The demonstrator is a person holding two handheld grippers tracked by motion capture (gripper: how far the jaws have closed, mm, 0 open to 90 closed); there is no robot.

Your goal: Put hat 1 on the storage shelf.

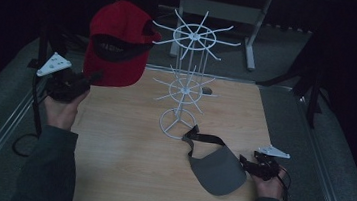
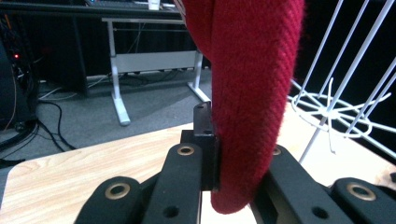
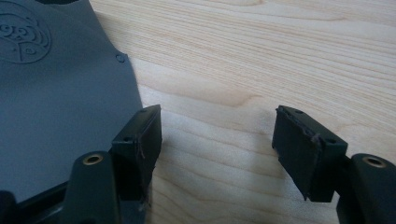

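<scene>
While the left gripper (image 1: 85,81) had its jaws clamped on the brim of the red cap (image 1: 117,41), I had the cap up in the air just left of the white wire rack's (image 1: 188,79) top ring, so nothing was hung yet. I'd call that roughly halfway on the first hat. The grey visor (image 1: 216,166) lay flat on the wooden table (image 1: 124,165), near the rack's base, untouched. My right gripper (image 1: 250,164) sat low beside it, jaws apart with only bare wood between them. Room was pretty dark: grey carpet around the table, and a grey desk frame (image 1: 221,9) behind the rack.
</scene>
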